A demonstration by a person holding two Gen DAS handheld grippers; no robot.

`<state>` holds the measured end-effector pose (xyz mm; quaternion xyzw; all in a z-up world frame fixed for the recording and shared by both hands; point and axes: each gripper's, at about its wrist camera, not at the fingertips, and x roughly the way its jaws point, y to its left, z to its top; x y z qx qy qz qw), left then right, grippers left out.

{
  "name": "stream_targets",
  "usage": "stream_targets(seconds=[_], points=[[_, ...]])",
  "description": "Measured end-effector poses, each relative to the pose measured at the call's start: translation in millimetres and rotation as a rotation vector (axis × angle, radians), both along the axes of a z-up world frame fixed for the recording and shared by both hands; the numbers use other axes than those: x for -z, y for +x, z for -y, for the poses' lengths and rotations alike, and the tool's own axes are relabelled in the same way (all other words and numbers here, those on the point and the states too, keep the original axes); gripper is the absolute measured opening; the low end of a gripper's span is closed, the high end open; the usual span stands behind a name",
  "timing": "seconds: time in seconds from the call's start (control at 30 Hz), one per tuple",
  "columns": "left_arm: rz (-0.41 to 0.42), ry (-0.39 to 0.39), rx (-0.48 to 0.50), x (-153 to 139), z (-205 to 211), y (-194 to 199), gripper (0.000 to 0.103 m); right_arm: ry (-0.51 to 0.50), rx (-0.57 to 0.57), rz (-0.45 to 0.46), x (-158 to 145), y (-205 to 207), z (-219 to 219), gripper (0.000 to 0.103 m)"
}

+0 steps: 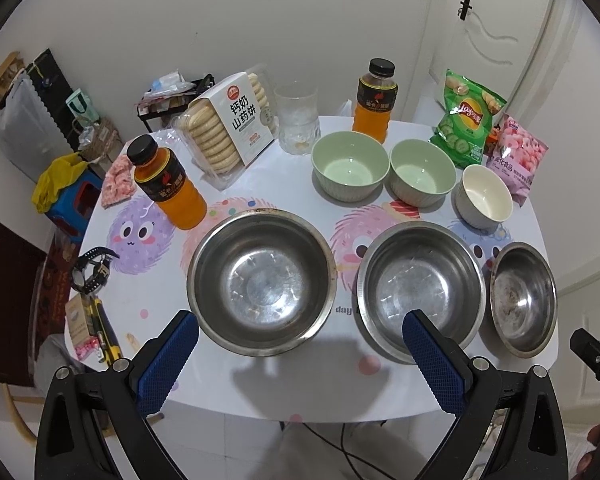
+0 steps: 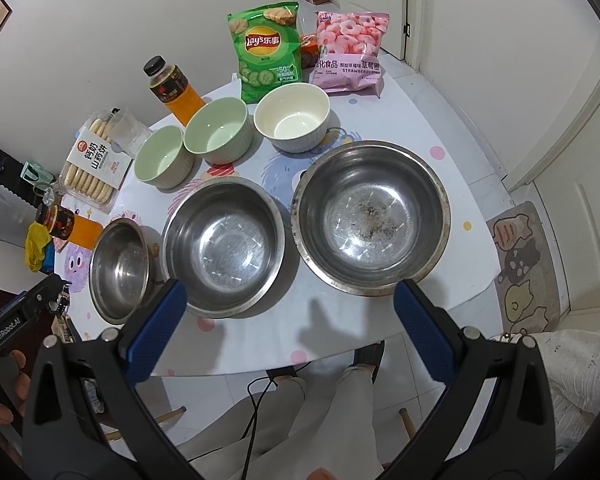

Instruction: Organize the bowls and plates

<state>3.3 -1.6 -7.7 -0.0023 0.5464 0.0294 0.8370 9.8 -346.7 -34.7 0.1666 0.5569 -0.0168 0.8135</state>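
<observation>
Both the left gripper (image 1: 300,334) and right gripper (image 2: 286,304) hover with jaws spread, holding nothing. On the white cartoon-printed worktop (image 1: 284,392), three round steel bowls (image 1: 262,280) sit at 6 o'clock; two pale green ribbed bowls (image 1: 350,170) and a cream bowl (image 1: 485,196) stand toward 12.

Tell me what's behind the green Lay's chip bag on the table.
Behind the green Lay's chip bag, beside the pink strawberry ring snack bag, a small orange-and-dark package peeks out. Most of it is covered by the two bags, so what it is cannot be told.
</observation>
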Motion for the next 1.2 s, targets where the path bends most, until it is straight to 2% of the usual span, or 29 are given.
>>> stream_targets(seconds=[0.53, 0.77, 0.87, 0.93, 1.07, 1.2], points=[[-0.027, -0.014, -0.01, 7, -5, 7, 0.103, 0.012, -0.008, -0.016, 5, 6, -4, 0.103], [-0.027, -0.024, 0.078, 9, 24, 14, 0.103, 0.021, 0.027, -0.027, 8, 3, 6, 0.103], [-0.038, -0.016, 0.081, 13, 25, 17, 0.103, 0.022, 0.054, -0.025, 8, 2, 15, 0.103], [-0.043, -0.015, 0.054, 17, 12, 16, 0.103, 0.028, 0.066, -0.027, 9, 3, 19, 0.103], [-0.059, -0.032, -0.068, 29, -36, 15, 0.103, 0.077, 0.025, -0.023, 13, 18, 7, 0.103], [-0.028, -0.029, -0.194, 43, -89, 11, 0.103, 0.177, -0.133, 0.036, 16, 51, -49, 0.103]])
